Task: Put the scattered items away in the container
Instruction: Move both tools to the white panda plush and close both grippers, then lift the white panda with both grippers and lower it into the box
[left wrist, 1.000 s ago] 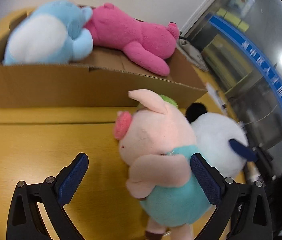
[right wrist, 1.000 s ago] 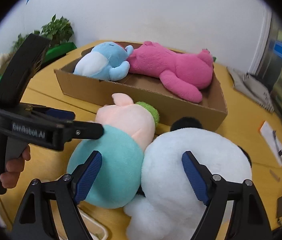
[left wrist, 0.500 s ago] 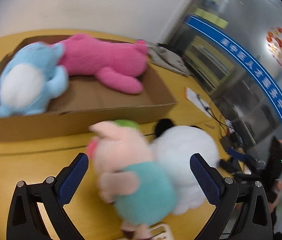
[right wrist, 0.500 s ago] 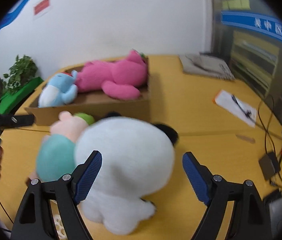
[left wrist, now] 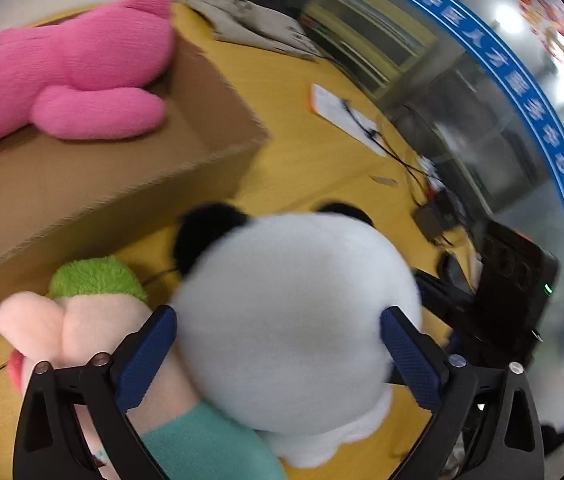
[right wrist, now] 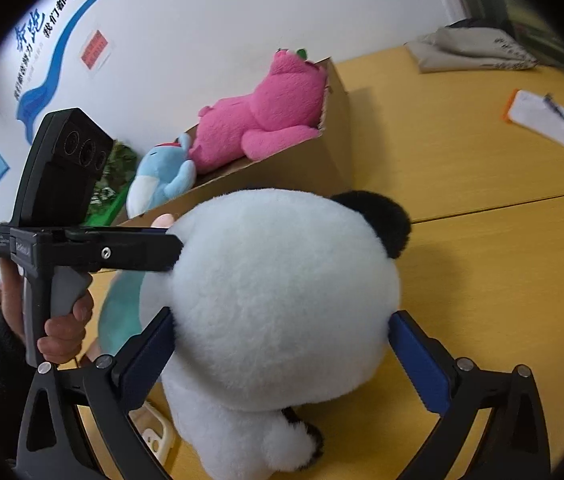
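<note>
A big white panda plush (left wrist: 294,304) with black ears sits on the yellow table, back toward both cameras. My left gripper (left wrist: 278,344) straddles its head and its jaws are closing; the blue pads reach the fur without denting it. My right gripper (right wrist: 282,344) straddles the same panda (right wrist: 282,272) from the other side, jaws opening, pads at the fur's edge. A pink pig plush (left wrist: 82,328) in a teal shirt leans against the panda's left. The cardboard box (left wrist: 82,184) behind holds a pink bear (left wrist: 70,68) and a blue plush (right wrist: 162,176).
A notepad with a pen (left wrist: 342,116), cables (left wrist: 422,172) and a black device (left wrist: 514,272) lie right of the panda. A grey bag (right wrist: 474,48) sits at the table's far end. A hand (right wrist: 62,328) holds the left gripper's handle; a white plastic piece (right wrist: 154,436) lies below.
My left gripper has swung from the pig over to the panda's head. My right gripper has come closer to the panda, and its jaws stand wider than before.
</note>
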The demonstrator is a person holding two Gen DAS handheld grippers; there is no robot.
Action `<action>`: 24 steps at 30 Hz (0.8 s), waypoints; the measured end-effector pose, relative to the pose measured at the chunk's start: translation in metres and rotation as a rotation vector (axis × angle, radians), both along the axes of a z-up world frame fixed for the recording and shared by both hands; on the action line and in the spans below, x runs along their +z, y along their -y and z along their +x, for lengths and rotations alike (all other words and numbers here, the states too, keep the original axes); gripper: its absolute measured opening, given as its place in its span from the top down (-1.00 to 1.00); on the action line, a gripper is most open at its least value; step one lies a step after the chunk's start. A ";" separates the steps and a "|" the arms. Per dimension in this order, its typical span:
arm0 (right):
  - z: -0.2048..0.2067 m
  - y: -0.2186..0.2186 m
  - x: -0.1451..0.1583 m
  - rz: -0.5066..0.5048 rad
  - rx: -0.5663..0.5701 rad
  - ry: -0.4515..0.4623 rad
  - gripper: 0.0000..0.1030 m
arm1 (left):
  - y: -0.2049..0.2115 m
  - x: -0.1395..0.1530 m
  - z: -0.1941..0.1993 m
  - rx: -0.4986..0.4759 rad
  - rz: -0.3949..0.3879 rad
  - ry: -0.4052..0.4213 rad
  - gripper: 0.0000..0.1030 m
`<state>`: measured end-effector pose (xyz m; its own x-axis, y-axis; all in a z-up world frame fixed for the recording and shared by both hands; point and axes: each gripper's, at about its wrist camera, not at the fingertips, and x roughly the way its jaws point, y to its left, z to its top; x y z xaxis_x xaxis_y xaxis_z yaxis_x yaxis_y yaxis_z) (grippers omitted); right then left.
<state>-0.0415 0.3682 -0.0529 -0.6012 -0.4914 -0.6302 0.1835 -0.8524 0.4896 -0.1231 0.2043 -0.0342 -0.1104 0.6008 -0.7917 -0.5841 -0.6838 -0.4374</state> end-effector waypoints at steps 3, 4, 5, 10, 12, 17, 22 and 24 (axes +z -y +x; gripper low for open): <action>-0.001 0.007 -0.005 -0.018 0.001 -0.027 -0.71 | -0.006 0.000 0.008 0.000 -0.024 -0.030 -0.84; 0.002 0.007 -0.005 -0.030 0.003 -0.038 -0.59 | -0.005 0.000 0.008 0.005 -0.012 -0.027 -0.78; 0.006 0.006 -0.004 -0.038 0.000 -0.054 -0.47 | -0.003 0.002 0.008 0.011 0.001 -0.024 -0.74; 0.019 -0.001 0.006 -0.056 -0.022 -0.107 -0.30 | 0.004 0.017 0.013 0.006 0.058 -0.062 -0.63; 0.025 -0.001 0.020 -0.045 -0.027 -0.151 -0.28 | 0.008 0.032 0.017 0.009 0.101 -0.101 -0.63; 0.022 0.012 0.078 -0.031 -0.010 -0.284 -0.28 | 0.027 0.095 0.024 0.034 0.154 -0.268 -0.63; -0.020 0.054 0.148 0.032 0.084 -0.428 -0.28 | 0.073 0.149 -0.001 0.118 0.175 -0.402 -0.62; -0.045 0.075 0.170 0.055 0.124 -0.474 -0.28 | 0.097 0.169 -0.026 0.163 0.173 -0.435 -0.62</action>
